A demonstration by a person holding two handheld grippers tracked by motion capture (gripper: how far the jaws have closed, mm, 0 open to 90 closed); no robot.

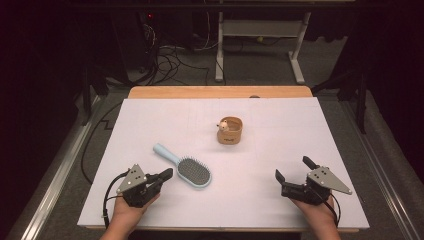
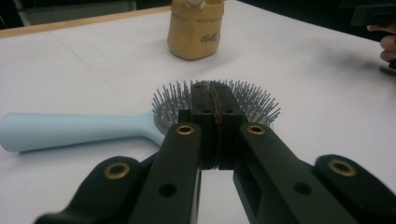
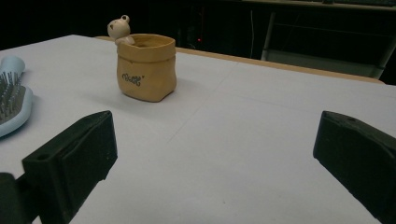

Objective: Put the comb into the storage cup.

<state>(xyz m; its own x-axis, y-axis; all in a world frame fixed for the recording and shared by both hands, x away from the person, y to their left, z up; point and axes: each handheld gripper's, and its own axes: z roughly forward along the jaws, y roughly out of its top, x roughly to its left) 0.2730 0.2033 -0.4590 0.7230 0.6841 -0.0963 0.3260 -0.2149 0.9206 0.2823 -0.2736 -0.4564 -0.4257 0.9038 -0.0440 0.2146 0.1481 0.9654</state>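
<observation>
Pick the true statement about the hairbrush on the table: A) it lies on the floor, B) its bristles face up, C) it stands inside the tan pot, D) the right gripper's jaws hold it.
B: the hairbrush lies flat on the table with its bristles pointing up, apart from the tan pot.

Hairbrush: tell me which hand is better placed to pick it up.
Left. The left gripper sits, jaws shut and empty, right beside the hairbrush; the right gripper, jaws open, is farther off across the table.
</observation>
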